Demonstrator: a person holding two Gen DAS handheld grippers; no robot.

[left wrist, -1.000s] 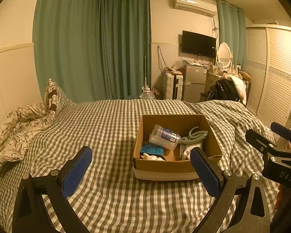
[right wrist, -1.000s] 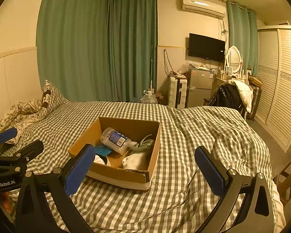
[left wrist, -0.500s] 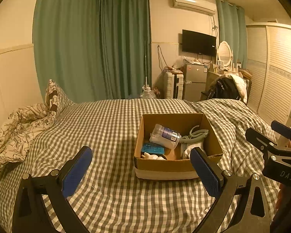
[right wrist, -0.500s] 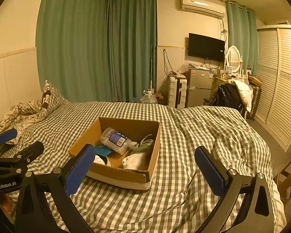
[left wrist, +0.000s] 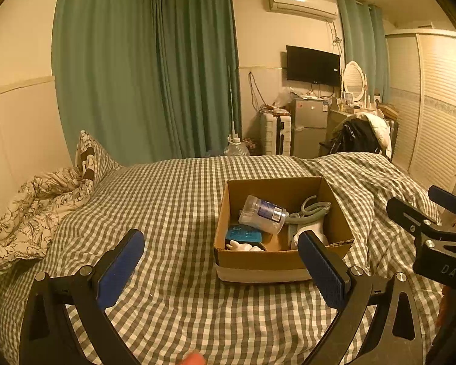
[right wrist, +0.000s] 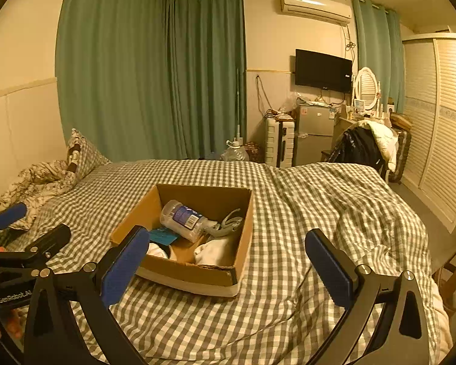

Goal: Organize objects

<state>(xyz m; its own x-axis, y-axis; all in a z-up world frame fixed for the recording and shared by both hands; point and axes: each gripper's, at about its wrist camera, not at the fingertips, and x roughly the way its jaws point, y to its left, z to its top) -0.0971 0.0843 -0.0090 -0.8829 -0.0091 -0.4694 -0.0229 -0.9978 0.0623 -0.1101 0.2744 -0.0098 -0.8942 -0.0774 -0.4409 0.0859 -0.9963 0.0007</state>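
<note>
Almost nothing changes across the last second: both views hold the same framing apart from a slight drift, and the box contents sit the same. So no progress either way in this stretch. Your left gripper (left wrist: pixel 220 263) hovers low over the checked bedspread (left wrist: pixel 173 200) with fingers spread wide, nothing between them; your right gripper (right wrist: pixel 228 260) is likewise wide apart and empty. The cardboard box (left wrist: pixel 276 260) sits on the bed ahead of both, open top. Inside: a clear bottle (left wrist: pixel 263 214) lying on its side, propped on the other items, long axis roughly left-right in the left view, wider end toward the box's left wall, the other end toward a grey-green looped item (left wrist: pixel 311 210); a blue packet (left wrist: pixel 243 234) and white items (left wrist: pixel 243 246) lie near the front wall. With everything boxed, this fits either a finished tidy-up or contents waiting to come out; I can't tell which.
</note>
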